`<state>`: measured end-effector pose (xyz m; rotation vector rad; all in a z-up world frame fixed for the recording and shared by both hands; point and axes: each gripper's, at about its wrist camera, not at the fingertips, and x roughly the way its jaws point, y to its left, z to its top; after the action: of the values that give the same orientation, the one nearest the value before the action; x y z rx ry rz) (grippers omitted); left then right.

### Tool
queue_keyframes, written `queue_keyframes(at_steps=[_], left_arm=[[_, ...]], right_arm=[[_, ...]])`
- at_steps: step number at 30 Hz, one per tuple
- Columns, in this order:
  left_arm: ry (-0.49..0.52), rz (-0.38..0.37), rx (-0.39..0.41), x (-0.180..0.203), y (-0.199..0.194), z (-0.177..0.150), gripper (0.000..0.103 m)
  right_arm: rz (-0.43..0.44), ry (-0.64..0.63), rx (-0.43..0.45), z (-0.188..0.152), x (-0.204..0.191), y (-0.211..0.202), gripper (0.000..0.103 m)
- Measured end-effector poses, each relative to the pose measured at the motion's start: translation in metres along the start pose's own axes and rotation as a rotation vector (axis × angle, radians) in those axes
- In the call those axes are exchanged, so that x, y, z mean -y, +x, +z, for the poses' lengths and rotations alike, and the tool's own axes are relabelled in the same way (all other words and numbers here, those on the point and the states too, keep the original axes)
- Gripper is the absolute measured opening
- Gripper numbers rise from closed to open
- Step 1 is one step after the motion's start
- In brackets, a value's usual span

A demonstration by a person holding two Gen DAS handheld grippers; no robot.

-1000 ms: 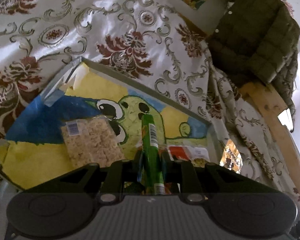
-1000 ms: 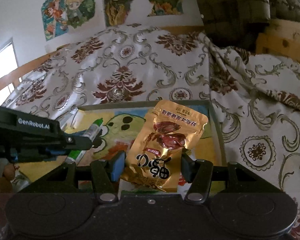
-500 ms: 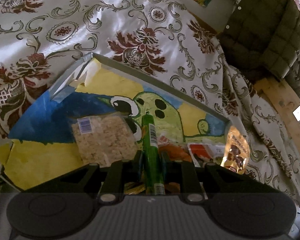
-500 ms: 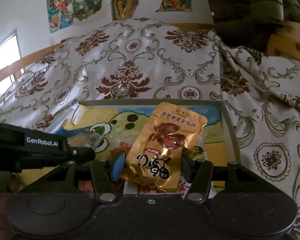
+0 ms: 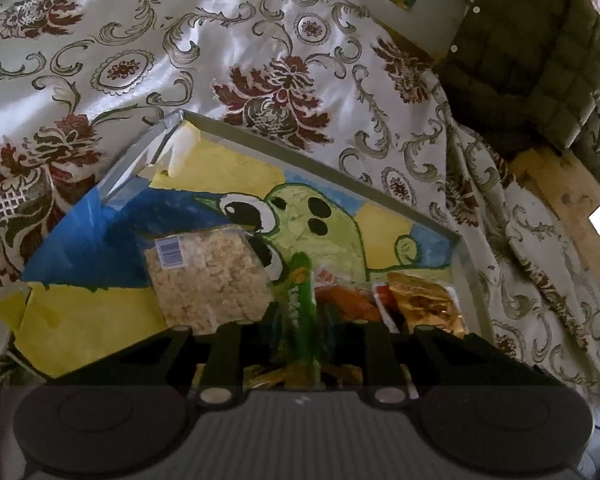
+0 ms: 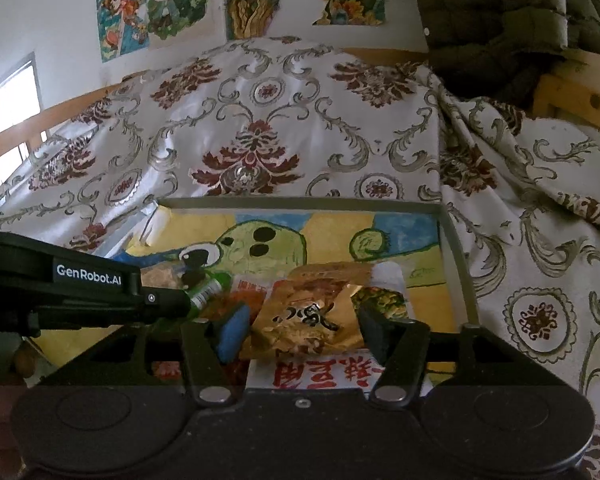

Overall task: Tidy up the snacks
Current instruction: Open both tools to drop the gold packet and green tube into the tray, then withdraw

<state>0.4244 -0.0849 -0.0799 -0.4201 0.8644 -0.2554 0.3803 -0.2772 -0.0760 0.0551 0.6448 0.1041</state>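
Snacks go into the grey-rimmed tray [image 6: 456, 264]: right gripper [image 6: 300, 326] is opening around the gold foil pouch [image 6: 312, 308], left gripper [image 5: 300, 320] opening around the green stick packet [image 5: 300, 296].

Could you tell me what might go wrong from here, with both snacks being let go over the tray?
The right tool is opening around the gold pouch, which may slide onto the packets beneath instead of lying flat. The left tool is opening on the green stick pack; it could tip onto the rice-crisp bag. The two tools work close together inside the tray and might collide.
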Motion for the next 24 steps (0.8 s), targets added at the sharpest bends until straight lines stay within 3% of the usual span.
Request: queue_keyframes(at_steps=[8, 13, 16, 24], left_arm=[[-0.016, -0.003, 0.053, 0.000, -0.032, -0.001, 0.057], [0.008, 0.015, 0.127, 0.001, -0.066, -0.001, 0.087], [0.038, 0.025, 0.177, 0.004, -0.090, -0.003, 0.097], [0.086, 0.069, 0.328, 0.010, -0.159, -0.030, 0.103]], right_arm=[[-0.016, 0.012, 0.063, 0.010, 0.003, -0.031, 0.085], [-0.028, 0.060, 0.104, 0.018, 0.009, -0.061, 0.098], [-0.022, 0.086, 0.133, 0.023, 0.012, -0.080, 0.102], [-0.043, 0.071, 0.196, 0.020, 0.004, -0.143, 0.102]])
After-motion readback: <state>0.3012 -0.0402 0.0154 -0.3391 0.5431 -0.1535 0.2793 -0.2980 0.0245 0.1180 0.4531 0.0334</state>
